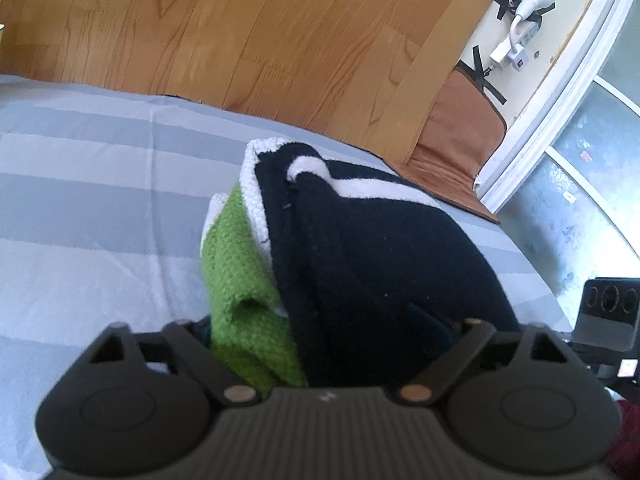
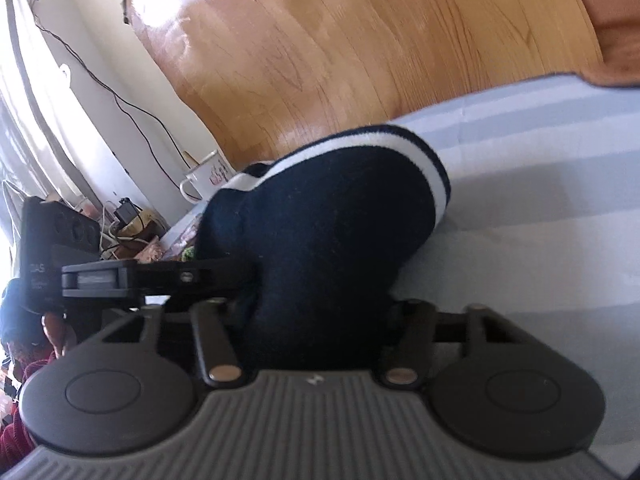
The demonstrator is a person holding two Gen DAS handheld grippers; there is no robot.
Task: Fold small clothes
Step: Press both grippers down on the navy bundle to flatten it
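A bundle of small clothes lies on the striped grey-blue sheet: a green knit piece with white edging, under a navy garment with white stripes. In the left wrist view the bundle fills the space between the jaws of my left gripper and hides the fingertips. In the right wrist view the navy garment bulges up between the jaws of my right gripper, narrowing where they pinch it. One finger of the left gripper reaches into the cloth from the left.
Beyond the sheet's far edge is a wooden floor with a brown mat. A white door frame with a plug stands at the right. A white mug, cables and clutter sit at left. A maroon sleeve shows.
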